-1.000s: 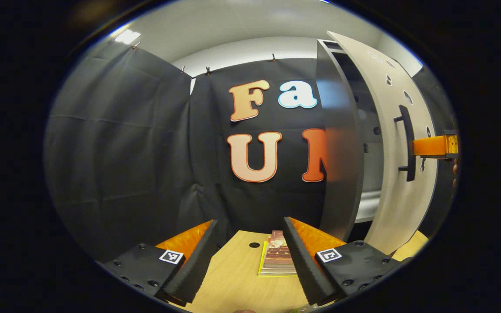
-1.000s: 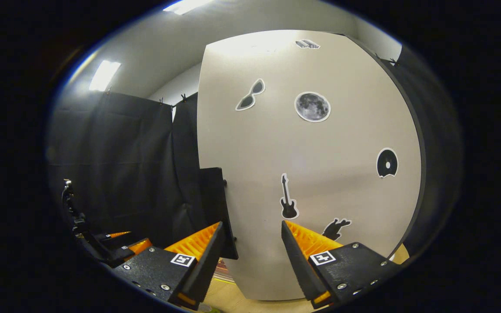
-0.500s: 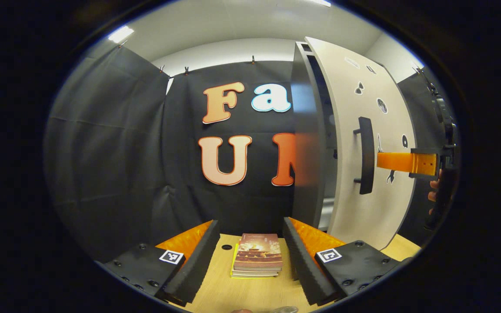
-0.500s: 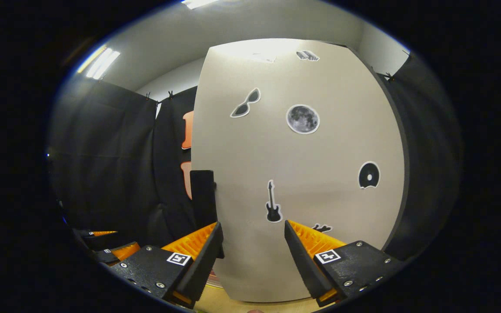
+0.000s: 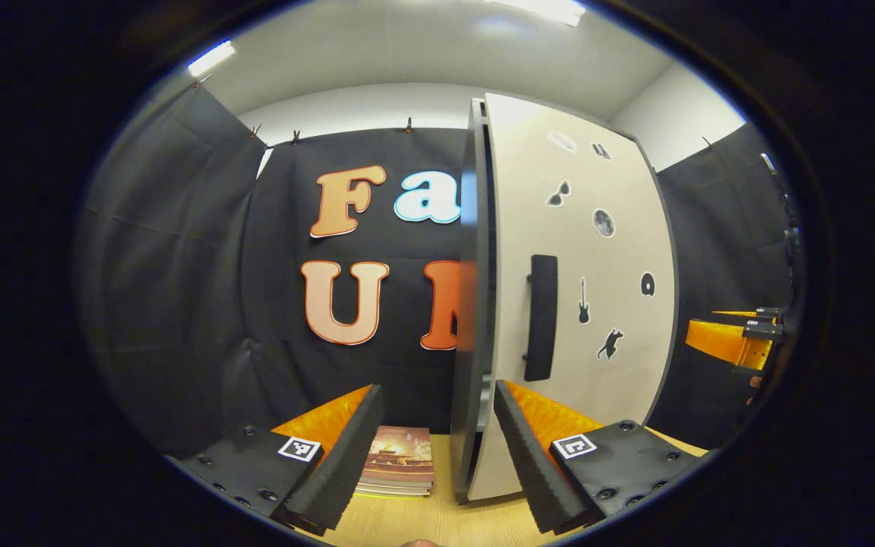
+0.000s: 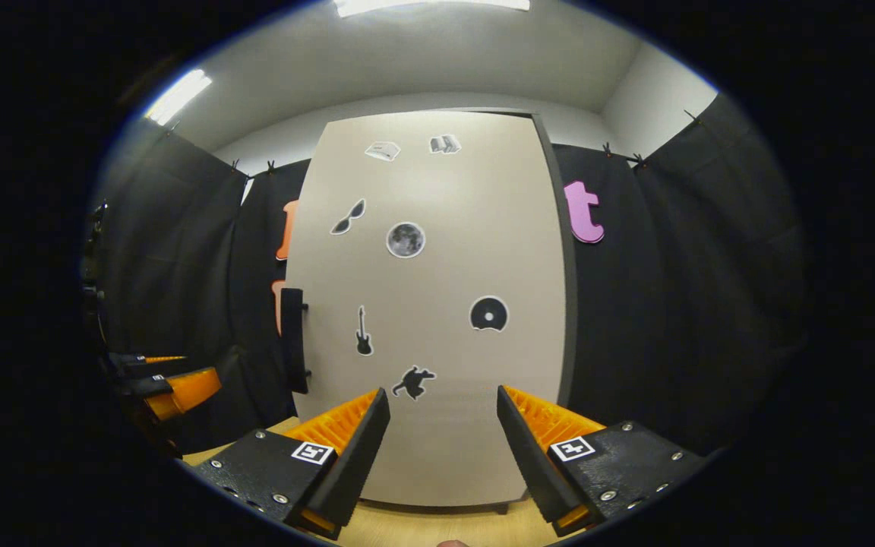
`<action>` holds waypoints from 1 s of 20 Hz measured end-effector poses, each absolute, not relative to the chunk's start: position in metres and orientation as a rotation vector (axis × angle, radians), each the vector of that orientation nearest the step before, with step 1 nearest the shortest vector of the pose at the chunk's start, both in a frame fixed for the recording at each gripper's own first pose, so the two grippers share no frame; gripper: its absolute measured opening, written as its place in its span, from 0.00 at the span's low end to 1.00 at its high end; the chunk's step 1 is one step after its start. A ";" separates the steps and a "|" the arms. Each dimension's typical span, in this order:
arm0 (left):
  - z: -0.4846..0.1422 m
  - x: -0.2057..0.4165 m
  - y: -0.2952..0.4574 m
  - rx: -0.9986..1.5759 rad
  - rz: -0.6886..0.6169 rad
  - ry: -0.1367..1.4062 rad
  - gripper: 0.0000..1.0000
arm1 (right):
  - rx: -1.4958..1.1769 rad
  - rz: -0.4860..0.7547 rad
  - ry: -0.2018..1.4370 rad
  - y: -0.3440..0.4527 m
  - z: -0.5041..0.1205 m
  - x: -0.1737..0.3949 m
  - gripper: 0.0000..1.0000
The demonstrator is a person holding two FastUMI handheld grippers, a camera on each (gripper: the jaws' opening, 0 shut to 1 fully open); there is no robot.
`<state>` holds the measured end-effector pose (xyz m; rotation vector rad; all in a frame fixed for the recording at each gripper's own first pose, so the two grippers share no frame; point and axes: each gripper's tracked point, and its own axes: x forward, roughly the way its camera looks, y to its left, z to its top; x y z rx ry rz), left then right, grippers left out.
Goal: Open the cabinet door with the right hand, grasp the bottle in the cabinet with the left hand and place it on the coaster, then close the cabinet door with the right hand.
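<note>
The cabinet door (image 6: 430, 304) hides the cabinet's whole inside. In the left gripper view, the stack of books (image 5: 399, 467) beside the door's foot is partly covered by a finger (image 5: 342, 456), and the right gripper (image 5: 741, 342) is cut off at the picture's edge.

A light wooden table (image 5: 437, 516) carries a small stack of books (image 5: 397, 471) lying flat just left of the tall pale cabinet (image 5: 582, 251), which stands upright on the same tabletop with its door shut.
</note>
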<state>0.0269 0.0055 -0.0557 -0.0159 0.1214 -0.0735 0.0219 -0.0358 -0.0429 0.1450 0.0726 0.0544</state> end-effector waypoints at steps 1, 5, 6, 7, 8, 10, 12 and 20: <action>-0.050 0.026 -0.001 -0.013 -0.083 0.109 0.96 | 0.137 0.037 0.069 -0.045 -0.042 0.016 0.88; -0.033 0.023 -0.026 -0.002 -0.112 0.080 0.94 | 0.117 -0.007 0.043 -0.075 -0.033 -0.004 0.89; -0.030 0.022 -0.030 0.000 -0.114 0.077 0.94 | 0.117 -0.013 0.036 -0.080 -0.030 -0.008 0.88; -0.027 0.020 -0.034 -0.001 -0.117 0.075 0.94 | 0.117 -0.019 0.032 -0.084 -0.028 -0.012 0.88; -0.024 0.020 -0.037 -0.002 -0.120 0.073 0.94 | 0.118 -0.026 0.029 -0.089 -0.026 -0.014 0.88; -0.018 0.021 -0.042 0.003 -0.120 0.068 0.94 | 0.123 -0.039 0.021 -0.097 -0.023 -0.019 0.88; -0.013 0.020 -0.046 0.012 -0.123 0.063 0.94 | 0.124 -0.050 0.022 -0.102 -0.023 -0.022 0.88; -0.003 0.016 -0.056 0.019 -0.132 0.053 0.95 | 0.123 -0.090 0.019 -0.120 -0.020 -0.038 0.88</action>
